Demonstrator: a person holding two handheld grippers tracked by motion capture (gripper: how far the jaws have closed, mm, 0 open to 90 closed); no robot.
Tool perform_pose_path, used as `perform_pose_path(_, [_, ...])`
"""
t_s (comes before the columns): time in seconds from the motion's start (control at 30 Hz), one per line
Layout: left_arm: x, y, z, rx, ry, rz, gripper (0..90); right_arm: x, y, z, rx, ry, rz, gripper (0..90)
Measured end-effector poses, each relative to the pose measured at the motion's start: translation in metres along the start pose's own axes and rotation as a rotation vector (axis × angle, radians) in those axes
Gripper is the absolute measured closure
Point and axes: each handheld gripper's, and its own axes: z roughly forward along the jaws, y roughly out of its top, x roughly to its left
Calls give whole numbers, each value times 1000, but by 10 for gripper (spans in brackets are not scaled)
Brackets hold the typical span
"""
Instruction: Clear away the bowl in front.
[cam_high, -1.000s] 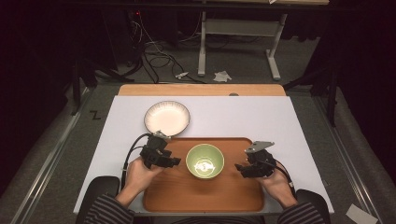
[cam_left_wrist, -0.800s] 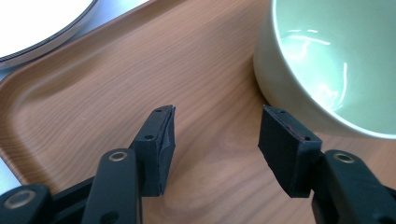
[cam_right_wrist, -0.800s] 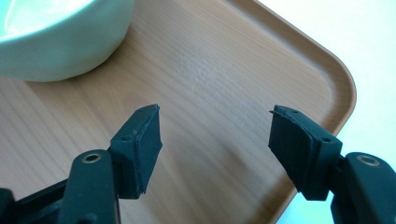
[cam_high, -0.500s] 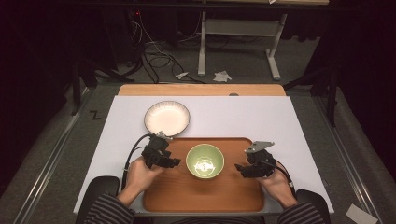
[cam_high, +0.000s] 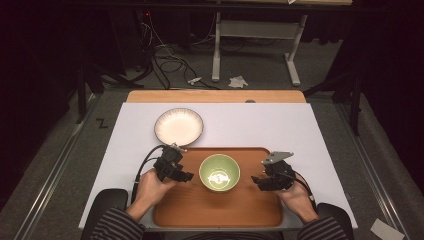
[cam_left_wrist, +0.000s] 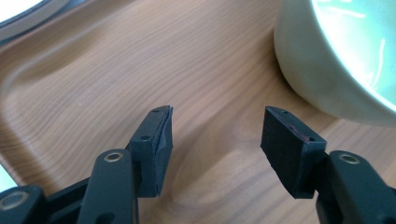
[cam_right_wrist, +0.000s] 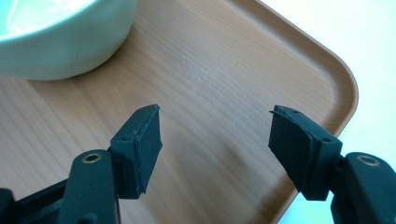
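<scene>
A pale green bowl stands upright in the middle of a wooden tray. My left gripper hovers over the tray just left of the bowl, open and holding nothing. In the left gripper view the bowl rises at the upper right, beyond my gripper, apart from the jaws. My right gripper sits over the tray to the bowl's right, also open and empty. The right gripper view has the bowl at the upper left and the tray's rounded corner at right.
A white ribbed plate lies on the white tabletop just beyond the tray's far left corner. A wooden strip runs along the table's far edge. Cables and a desk frame are on the floor behind.
</scene>
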Motion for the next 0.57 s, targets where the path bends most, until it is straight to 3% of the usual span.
perform_pose_path(0.57, [-2, -1, 9, 76, -7, 10, 426, -1, 0, -1, -2, 2, 4, 355])
